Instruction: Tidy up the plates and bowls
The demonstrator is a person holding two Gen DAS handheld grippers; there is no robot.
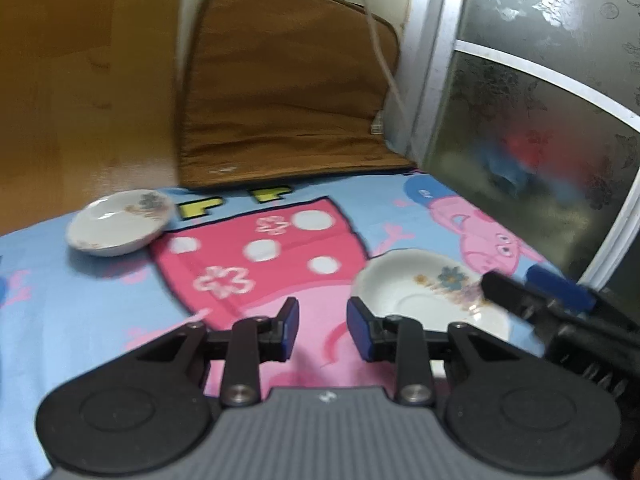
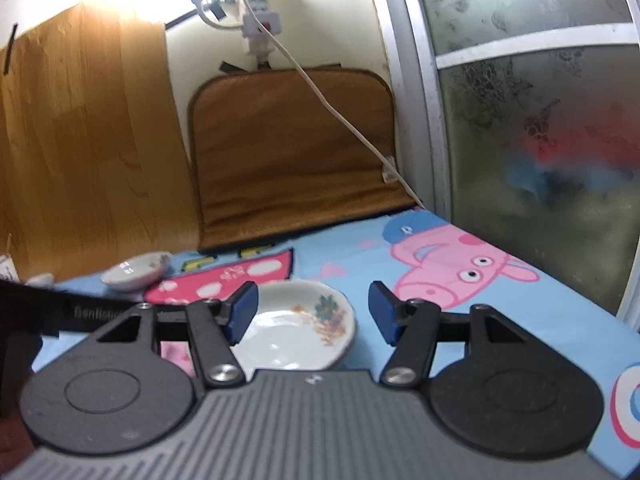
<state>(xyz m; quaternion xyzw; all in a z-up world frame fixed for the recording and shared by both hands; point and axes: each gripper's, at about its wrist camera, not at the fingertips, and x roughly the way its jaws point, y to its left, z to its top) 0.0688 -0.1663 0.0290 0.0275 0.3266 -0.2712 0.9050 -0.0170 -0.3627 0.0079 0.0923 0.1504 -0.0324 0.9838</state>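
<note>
Here's the cartoon-print cloth, blue and pink, running back to a brown cushion that stands upright against the wall. On the right a frosted sliding door with a pale frame hems the surface in; on the left a wooden panel closes that side. A white cable drops from a power strip across the cushion. So it's a boxed-in corner, with open cloth through the middle between the two dishes.

Right gripper now: fingers spread wide, nothing pinched. The near plate, white with a flower print, sits flat on the cloth right between them; the left blue pad overlaps its rim in view, whether touching I can't tell, and the right pad stands clear of it.

Over to the left gripper: blue pads a little apart, only pink cloth showing in the gap, nothing gripped. From this view the near plate lies just right of its right finger, with the right gripper reaching in over the plate's far edge from the right.

The far dish, a smaller floral one, rests near the left back of the cloth, close to the wooden panel and well apart from both sets of fingers. At the left edge of the right wrist view something small and pale sits beyond it, too cut off to name
</note>
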